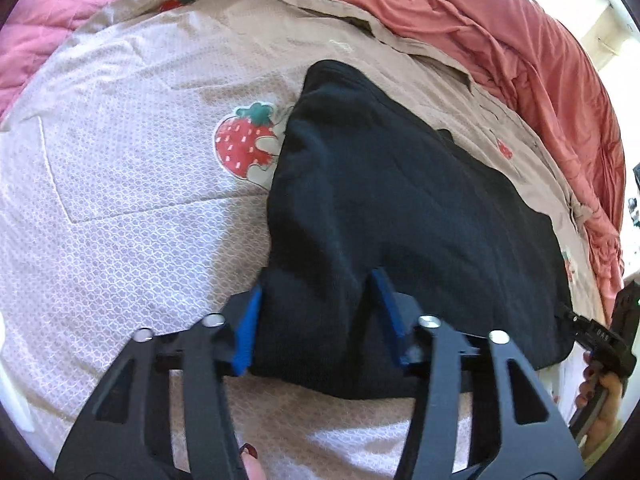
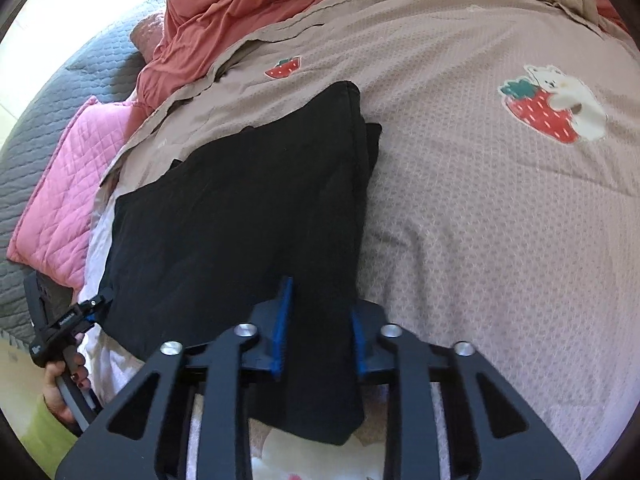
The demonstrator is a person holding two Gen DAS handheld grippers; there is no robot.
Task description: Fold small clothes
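A dark navy garment point(image 1: 392, 200) lies on the bed, on a beige blanket point(image 1: 132, 200) w/ strawberry pics. It looks already folded once, so it's thick. The left gripper point(image 1: 316, 316) has its blue pads on each side of the near left corner; the cloth bunches up between them, so it's clamped on that corner. The right gripper point(image 2: 320, 320) is squeezed together on the near right corner, w/ a flap of cloth hanging down past the pads. I think both grab the near edge so the 2 corners can go up together & the cloth stays flat and even for the next fold. The garment's long side runs away from the person, toward the red quilt point(image 1: 520, 52) at the far end of the bed. The far end looks narrower.
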